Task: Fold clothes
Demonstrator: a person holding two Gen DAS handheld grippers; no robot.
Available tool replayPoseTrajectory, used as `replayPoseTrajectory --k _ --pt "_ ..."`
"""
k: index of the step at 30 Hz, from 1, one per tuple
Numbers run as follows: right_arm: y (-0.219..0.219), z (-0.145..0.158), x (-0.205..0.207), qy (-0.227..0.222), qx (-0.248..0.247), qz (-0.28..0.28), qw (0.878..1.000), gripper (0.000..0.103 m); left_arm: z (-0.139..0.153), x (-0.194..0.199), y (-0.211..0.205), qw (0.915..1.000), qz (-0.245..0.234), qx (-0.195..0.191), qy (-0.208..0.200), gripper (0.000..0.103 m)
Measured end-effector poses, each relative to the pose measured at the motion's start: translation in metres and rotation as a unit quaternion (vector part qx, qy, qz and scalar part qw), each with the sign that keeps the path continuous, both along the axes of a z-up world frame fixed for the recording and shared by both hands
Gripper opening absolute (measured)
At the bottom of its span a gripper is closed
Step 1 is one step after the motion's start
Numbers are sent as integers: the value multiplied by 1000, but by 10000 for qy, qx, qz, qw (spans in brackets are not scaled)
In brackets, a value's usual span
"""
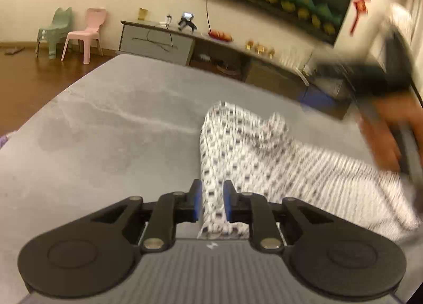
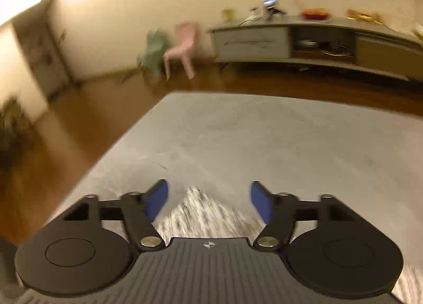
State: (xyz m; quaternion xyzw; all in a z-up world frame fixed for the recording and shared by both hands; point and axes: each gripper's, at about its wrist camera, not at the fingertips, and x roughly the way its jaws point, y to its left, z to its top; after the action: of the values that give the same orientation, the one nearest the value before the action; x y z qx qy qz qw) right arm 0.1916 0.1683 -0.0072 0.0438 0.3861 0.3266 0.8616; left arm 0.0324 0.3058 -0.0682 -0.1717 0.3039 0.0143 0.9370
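Folding looks barely begun: left tongs (image 1: 212,202) clamp the patterned garment (image 1: 253,150) on the desk (image 1: 105,124); right tongs (image 2: 209,202) gape empty above it.

Both wrist views look down, somewhat blurred, sharing the grey table (image 1: 105,124).
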Motion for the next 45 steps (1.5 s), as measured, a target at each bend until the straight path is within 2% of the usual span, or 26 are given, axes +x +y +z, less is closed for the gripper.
replayPoseTrajectory --k 3,5,6,7,8,10,13,16,17,18,19,20,22,25,27,28,29,32,33,35,38,42,45 --pt "-27 -27 -43 520 31 111 9986 75 2 2 -3 9999 19 -49 110 17" --pt "-23 -51 -62 675 -127 265 9973 68 8 -2 -6 9999 21 19 110 17" --pt "-19 -61 -69 698 -201 259 9970 40 11 -5 -7 9999 31 63 101 17" --pt "-16 -67 -75 583 -278 188 9977 23 14 -8 -8 9999 50 99 67 17" --pt "-13 -67 -74 442 -321 138 9984 17 15 -10 -9 9999 84 134 -5 17" --pt "-16 -64 -78 545 -65 33 9985 11 18 -15 -9 9995 133 190 -190 17" --pt "-25 -60 -84 857 247 -187 9958 11 16 -11 -12 9995 -75 126 -281 20" --pt "-27 -69 -87 873 44 -95 9961 17 8 6 -29 9985 -447 303 78 20" --pt "-28 -64 -88 785 -47 -54 9969 20 5 10 -37 9974 -513 477 184 20" --pt "-29 -55 -88 662 -135 -43 9977 33 3 12 -43 9962 -584 611 230 20" --pt "-30 -41 -89 347 -190 -72 9992 43 2 13 -47 9953 -652 674 251 20" --pt "-29 -26 -90 -86 -226 -127 9996 44 1 14 -50 9947 -704 705 267 20" --pt "-18 -8 -82 -627 -331 69 9975 44 -1 15 -55 9932 -849 753 257 20" --pt "19 -9 -54 -935 -667 551 9919 41 -13 18 -62 9900 -922 924 534 20" --pt "37 -28 -25 -689 -1055 557 9905 27 -21 17 -65 9876 -926 1062 691 22" --pt "41 -41 -9 -503 -1336 388 9890 24 -20 16 -65 9866 -947 1123 710 22" --pt "34 -48 1 -350 -1385 180 9896 24 -18 15 -64 9866 -956 1131 681 22" --pt "3 -54 14 24 -999 -311 9945 25 -6 16 -58 9893 -952 1002 462 21" --pt "-9 -48 9 53 -797 -369 9961 26 -2 16 -56 9901 -951 959 389 21" --pt "-36 -34 -8 -10 -329 -438 9985 34 9 20 -53 9912 -949 899 204 22" --pt "-65 -24 -38 -154 26 -383 9991 36 28 54 -58 9887 -1048 1067 43 23" --pt "-60 -33 -74 -279 -286 132 9991 36 5 112 -72 9791 -1189 1571 507 23" --pt "-49 -50 -97 -380 -677 203 9968 35 -16 151 -80 9708 -1234 1872 849 24"
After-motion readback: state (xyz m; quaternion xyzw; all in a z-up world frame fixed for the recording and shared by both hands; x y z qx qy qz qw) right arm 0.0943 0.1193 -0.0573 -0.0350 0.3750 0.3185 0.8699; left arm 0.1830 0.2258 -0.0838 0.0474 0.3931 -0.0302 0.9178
